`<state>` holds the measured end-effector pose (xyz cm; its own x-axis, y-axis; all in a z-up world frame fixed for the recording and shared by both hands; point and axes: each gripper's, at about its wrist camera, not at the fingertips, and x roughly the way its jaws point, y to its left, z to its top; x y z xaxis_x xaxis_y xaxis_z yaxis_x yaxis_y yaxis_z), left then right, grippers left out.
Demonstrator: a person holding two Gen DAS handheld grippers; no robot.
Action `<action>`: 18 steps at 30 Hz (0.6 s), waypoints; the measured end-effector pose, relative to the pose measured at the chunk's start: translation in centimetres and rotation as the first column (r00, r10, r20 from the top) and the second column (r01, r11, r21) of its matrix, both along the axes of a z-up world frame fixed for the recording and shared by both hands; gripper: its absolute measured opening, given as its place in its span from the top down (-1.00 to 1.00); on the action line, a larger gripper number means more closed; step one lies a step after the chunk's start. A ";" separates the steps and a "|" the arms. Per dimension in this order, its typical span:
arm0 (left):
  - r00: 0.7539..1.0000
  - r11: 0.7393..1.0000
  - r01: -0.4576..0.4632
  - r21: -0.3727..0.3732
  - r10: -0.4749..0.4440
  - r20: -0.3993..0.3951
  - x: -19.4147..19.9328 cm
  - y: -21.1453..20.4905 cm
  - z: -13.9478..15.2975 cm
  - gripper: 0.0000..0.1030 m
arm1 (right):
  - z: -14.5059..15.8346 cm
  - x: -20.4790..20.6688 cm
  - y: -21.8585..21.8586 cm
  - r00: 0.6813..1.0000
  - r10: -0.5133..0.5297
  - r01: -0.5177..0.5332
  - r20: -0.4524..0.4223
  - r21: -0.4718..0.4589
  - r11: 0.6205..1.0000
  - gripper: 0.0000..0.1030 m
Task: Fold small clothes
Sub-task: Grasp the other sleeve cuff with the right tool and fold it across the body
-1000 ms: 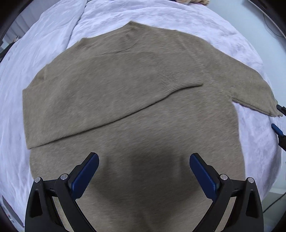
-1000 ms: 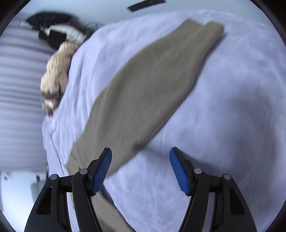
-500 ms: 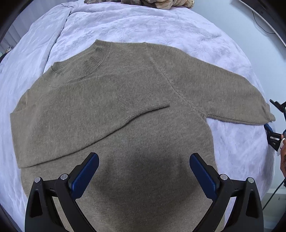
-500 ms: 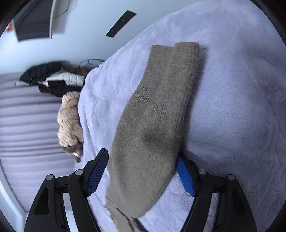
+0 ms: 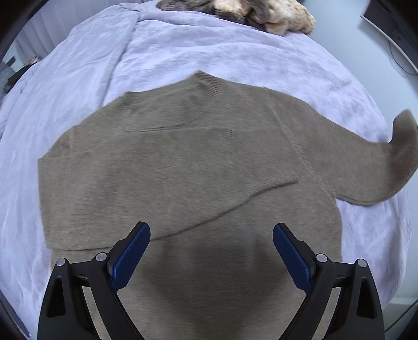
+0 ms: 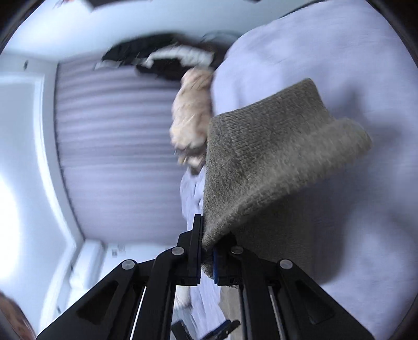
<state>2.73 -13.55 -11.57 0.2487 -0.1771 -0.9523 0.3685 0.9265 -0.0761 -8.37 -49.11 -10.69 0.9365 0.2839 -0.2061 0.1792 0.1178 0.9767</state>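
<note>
Wool-like knit: one taupe sweater (image 5: 183,170) lies flat on the lavender bedspread (image 5: 91,65), directly ahead of and beneath the left tool (image 5: 211,251).
Left tool: one, its jaws have just been narrowing a little yet stand wide with nothing between them, hovering above the sweater's lower body.
Right tool (image 6: 207,257): one, its jaws have just been snapping closed and now pinch the cuff of the outstretched sleeve (image 6: 274,162), which rises off the bed ahead of it.
Sleeves: two; the other sleeve (image 5: 162,193) already lies folded across the chest, just ahead of the left tool.
Step in hand: judged as carrying the lifted sleeve over onto the body.
Doing it well: keep the pinch on the cuff firm, sweep inward low and level so the fold falls at the shoulder seam, and lay the cuff flat over the first sleeve.
Other clothes: one heap of cream and brown knits (image 5: 261,13) at the far edge of the bed; the count inside it cannot be told.
</note>
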 end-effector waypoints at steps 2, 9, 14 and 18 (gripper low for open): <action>0.999 0.999 -0.039 0.000 0.039 0.011 0.7 1.6 0.1 -0.87 | 1.8 3.7 2.7 0.994 0.111 -0.110 0.004 -0.072 0.991 0.87; 0.985 0.986 -0.169 0.004 0.169 0.021 2.5 7.5 -0.7 -0.87 | 1.8 15.4 16.6 0.867 0.473 -0.498 -0.156 -0.247 0.831 0.87; 0.970 0.970 -0.242 -0.002 0.242 0.007 2.9 11.2 -1.7 -0.87 | -3.9 20.2 25.1 0.735 0.590 -0.668 -0.334 -0.206 0.715 0.85; 0.964 0.963 -0.266 -0.029 0.267 -0.003 3.1 13.5 -2.2 -0.87 | -7.7 20.8 27.5 0.684 0.558 -0.680 -0.471 -0.134 0.721 0.71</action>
